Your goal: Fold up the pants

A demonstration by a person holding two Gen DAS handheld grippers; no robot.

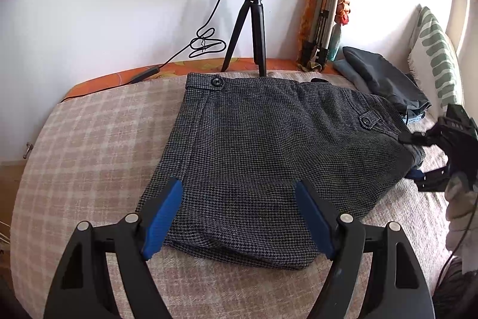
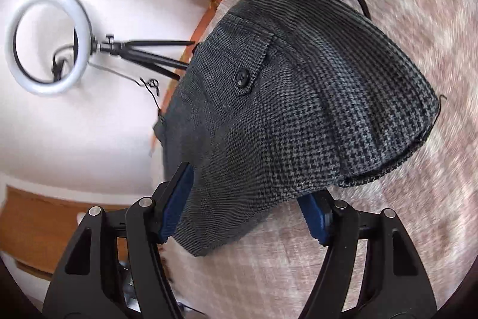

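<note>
The dark houndstooth pants [image 1: 263,145] lie folded into a compact stack on the checked bed cover [image 1: 89,139]. My left gripper [image 1: 239,190] is open and empty, with its blue pads [image 1: 162,220] just above the near edge of the stack. My right gripper [image 1: 418,139] is at the stack's right edge. In the right wrist view the right gripper [image 2: 248,190] stands open with the pants [image 2: 298,97] between its jaws, and one blue pad [image 2: 177,202] shows. The fabric's edge looks lifted there.
A ring light on a black tripod [image 1: 254,14] stands at the back edge of the bed. A folded tripod [image 1: 322,14] leans on the wall. Dark blue clothes [image 1: 385,79] and a green-patterned pillow [image 1: 436,62] lie at the right.
</note>
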